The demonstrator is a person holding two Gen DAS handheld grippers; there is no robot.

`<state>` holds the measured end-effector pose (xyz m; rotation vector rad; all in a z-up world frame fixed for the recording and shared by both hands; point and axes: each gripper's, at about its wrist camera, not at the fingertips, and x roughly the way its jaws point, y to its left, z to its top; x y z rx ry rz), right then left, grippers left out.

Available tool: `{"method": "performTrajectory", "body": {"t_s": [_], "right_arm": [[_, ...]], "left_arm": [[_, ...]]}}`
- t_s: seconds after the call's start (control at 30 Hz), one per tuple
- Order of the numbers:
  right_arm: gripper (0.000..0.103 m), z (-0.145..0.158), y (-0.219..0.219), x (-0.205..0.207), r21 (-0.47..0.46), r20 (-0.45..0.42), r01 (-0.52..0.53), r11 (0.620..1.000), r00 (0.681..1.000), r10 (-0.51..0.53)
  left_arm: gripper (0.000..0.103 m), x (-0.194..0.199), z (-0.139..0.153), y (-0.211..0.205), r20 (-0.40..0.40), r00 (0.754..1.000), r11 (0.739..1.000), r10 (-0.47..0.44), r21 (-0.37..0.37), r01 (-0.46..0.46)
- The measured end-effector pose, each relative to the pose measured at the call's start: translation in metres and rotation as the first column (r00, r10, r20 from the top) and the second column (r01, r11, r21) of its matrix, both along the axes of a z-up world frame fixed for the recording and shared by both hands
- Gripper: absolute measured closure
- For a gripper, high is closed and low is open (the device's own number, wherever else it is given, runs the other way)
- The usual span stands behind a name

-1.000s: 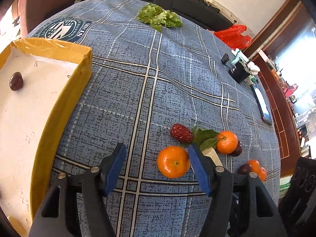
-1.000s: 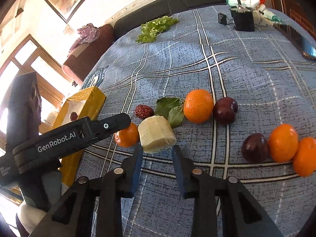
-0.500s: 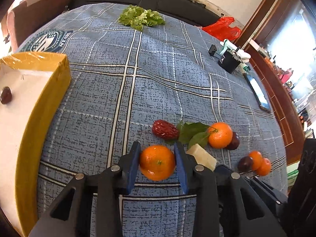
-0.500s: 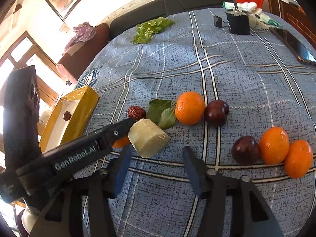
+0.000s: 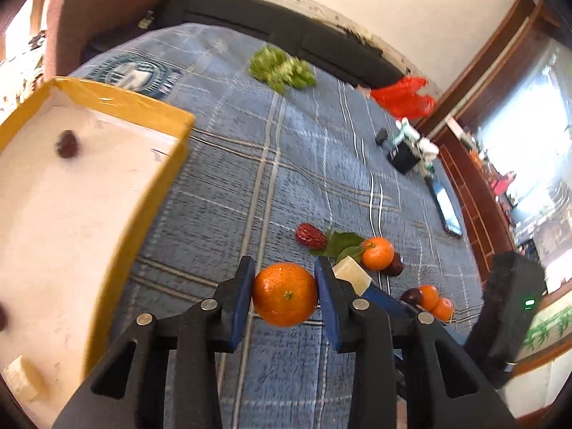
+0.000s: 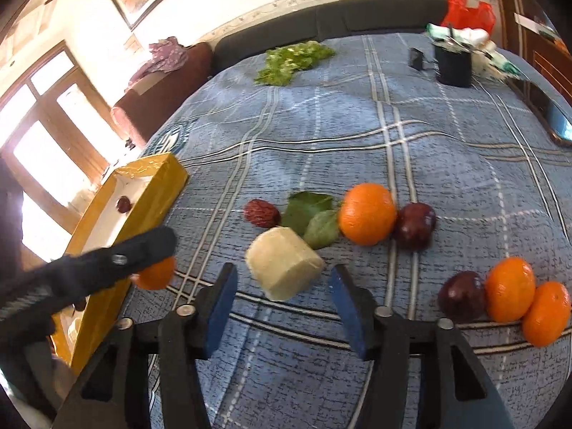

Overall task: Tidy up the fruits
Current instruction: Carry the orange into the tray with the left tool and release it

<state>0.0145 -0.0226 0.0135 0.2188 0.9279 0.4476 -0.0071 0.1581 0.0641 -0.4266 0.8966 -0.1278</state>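
Note:
My left gripper (image 5: 284,295) is shut on an orange mandarin (image 5: 285,294) and holds it above the blue plaid cloth; the mandarin also shows in the right wrist view (image 6: 154,272), partly behind the left gripper's body. The yellow-walled box (image 5: 143,193) lies to the left with a dark date (image 5: 66,144) inside. My right gripper (image 6: 282,307) is open, with a pale cut block (image 6: 282,264) lying just ahead between the fingers. Beyond lie a red date (image 6: 261,212), green leaves (image 6: 311,214), a mandarin (image 6: 367,213), a plum (image 6: 414,221). At right sit another plum (image 6: 461,296) and two mandarins (image 6: 525,300).
Lettuce (image 6: 291,59) lies at the far side of the cloth. A black cup (image 6: 452,64), a red bag (image 6: 466,10) and a phone (image 6: 552,116) are at the far right. A sofa edge (image 6: 321,21) runs behind the table.
My left gripper closed on the mandarin, then lifted it and swung toward the yellow box. My right gripper opened wide and drew back a little from the pale block.

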Motion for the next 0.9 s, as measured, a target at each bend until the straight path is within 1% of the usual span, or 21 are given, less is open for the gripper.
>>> {"method": "performTrajectory", "body": {"t_s": [0.03,0.07,0.1,0.17,0.23,0.3,0.4,0.53,0.6,0.67,0.77,0.83,0.87,0.9], "right_arm": [[0.056,0.0,0.003,-0.002,-0.016,0.013,-0.006,1.0,1.0,0.006],[0.062,0.001,0.004,-0.003,-0.038,0.028,-0.004,0.999,1.0,0.005],[0.064,0.001,0.006,-0.004,-0.053,0.04,-0.007,0.999,0.999,0.01],[0.065,0.0,0.005,-0.003,-0.04,0.041,-0.005,0.999,0.999,0.007],[0.066,-0.001,0.001,-0.002,-0.021,0.037,0.0,1.0,0.999,0.001],[0.073,0.001,-0.001,-0.006,-0.016,0.053,0.011,1.0,0.999,-0.01],[0.076,0.008,0.003,-0.013,-0.046,0.107,0.027,0.999,0.994,-0.022],[0.077,0.011,0.019,-0.022,-0.146,0.161,0.027,0.989,0.987,-0.004],[0.086,0.014,0.023,-0.025,-0.153,0.162,0.019,0.988,0.987,0.006],[0.091,0.017,0.022,-0.028,-0.136,0.146,0.018,0.991,0.989,0.002],[0.09,0.024,0.018,-0.03,-0.11,0.157,0.028,0.994,0.988,-0.011],[0.088,0.028,0.015,-0.029,-0.105,0.16,0.049,0.993,0.987,-0.032],[0.077,0.028,0.015,-0.027,-0.112,0.151,0.045,0.993,0.988,-0.028],[0.059,0.027,0.015,-0.024,-0.111,0.138,0.043,0.993,0.99,-0.027]], "left_arm": [[0.07,-0.006,0.004,0.006,0.009,1.0,1.0,0.025,0.002,-0.025],[0.069,-0.011,0.008,0.011,0.018,0.999,0.999,0.046,0.001,-0.046],[0.069,-0.017,0.012,0.018,0.029,0.998,0.998,0.06,-0.003,-0.06],[0.069,-0.028,0.021,0.03,0.05,0.995,0.996,0.083,0.005,-0.084],[0.069,-0.045,0.031,0.047,0.089,0.988,0.992,0.123,0.013,-0.124],[0.069,-0.059,0.037,0.066,0.11,0.98,0.986,0.165,0.013,-0.168],[0.069,-0.073,0.039,0.097,0.106,0.968,0.973,0.229,-0.012,-0.229],[0.069,-0.088,0.038,0.128,0.112,0.949,0.956,0.294,-0.018,-0.294],[0.069,-0.094,0.038,0.14,0.119,0.943,0.951,0.309,-0.021,-0.309],[0.069,-0.099,0.036,0.153,0.12,0.936,0.944,0.33,-0.039,-0.327],[0.069,-0.104,0.031,0.168,0.112,0.93,0.936,0.351,-0.078,-0.344],[0.069,-0.107,0.029,0.173,0.111,0.928,0.933,0.356,-0.091,-0.348],[0.069,-0.108,0.029,0.175,0.112,0.927,0.932,0.358,-0.094,-0.349],[0.069,-0.109,0.029,0.177,0.113,0.926,0.931,0.361,-0.099,-0.351]]}}
